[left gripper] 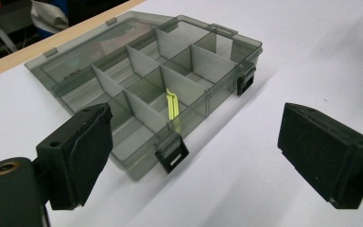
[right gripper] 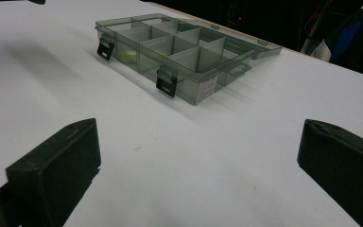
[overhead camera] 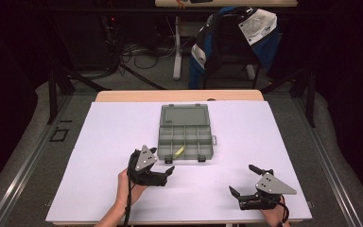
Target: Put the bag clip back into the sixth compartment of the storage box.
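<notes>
One grey box (overhead camera: 185, 137) lies open just ahead of the left gripper (overhead camera: 164, 166), whose view reveals one yellow clip (left gripper: 171, 105) inside; both the left and right gripper (overhead camera: 245, 180) gape empty

High view looks down from above; both gripper views sit low, near the table — all share the compartment box (overhead camera: 185, 138).

A white desk (overhead camera: 123, 142) fills the foreground; behind it a chair (overhead camera: 231, 47) draped with a blue jacket (overhead camera: 269, 45), and cables (overhead camera: 142, 54) on the floor.
</notes>
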`<move>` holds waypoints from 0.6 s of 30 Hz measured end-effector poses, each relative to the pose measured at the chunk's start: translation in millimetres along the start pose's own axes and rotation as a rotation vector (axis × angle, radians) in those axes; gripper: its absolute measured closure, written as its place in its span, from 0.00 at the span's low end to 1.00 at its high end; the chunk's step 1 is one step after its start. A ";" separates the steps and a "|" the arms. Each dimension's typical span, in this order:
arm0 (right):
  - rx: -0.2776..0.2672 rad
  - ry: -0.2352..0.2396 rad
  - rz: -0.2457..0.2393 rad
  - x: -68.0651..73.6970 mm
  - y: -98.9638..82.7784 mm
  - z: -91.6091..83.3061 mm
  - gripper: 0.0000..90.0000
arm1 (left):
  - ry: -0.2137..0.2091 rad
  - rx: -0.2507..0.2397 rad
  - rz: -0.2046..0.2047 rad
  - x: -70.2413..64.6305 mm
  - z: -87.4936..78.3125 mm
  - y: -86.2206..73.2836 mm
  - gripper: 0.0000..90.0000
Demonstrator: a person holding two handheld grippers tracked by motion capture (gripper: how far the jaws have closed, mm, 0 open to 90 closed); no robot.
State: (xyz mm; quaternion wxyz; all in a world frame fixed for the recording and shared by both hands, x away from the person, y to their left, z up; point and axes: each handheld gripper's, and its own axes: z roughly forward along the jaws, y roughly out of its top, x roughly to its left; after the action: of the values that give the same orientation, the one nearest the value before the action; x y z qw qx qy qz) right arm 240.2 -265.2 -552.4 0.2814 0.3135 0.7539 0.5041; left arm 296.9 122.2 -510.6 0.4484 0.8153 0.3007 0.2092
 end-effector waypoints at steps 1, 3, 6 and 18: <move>0.000 0.000 0.001 0.2 0.0 0.1 0.00 | 0.003 0.000 -0.004 0.0 -2.0 -2.0 0.12; 0.001 0.000 0.000 0.4 0.0 0.1 0.00 | 0.009 -0.001 -0.001 0.7 -6.3 -5.8 0.12; 0.000 -0.001 0.000 0.3 0.1 -0.1 0.00 | 0.021 -0.006 -0.013 1.7 -12.7 -11.6 0.12; 0.005 0.000 -0.001 0.4 -0.3 0.7 0.00 | 0.052 0.009 -0.054 6.9 -32.8 -36.6 0.12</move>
State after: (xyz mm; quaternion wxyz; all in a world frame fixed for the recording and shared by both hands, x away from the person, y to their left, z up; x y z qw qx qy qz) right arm 240.5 -264.7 -553.0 0.2808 0.3141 0.7553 0.5020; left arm 270.9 162.0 -524.7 0.4424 0.8031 0.3351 0.2169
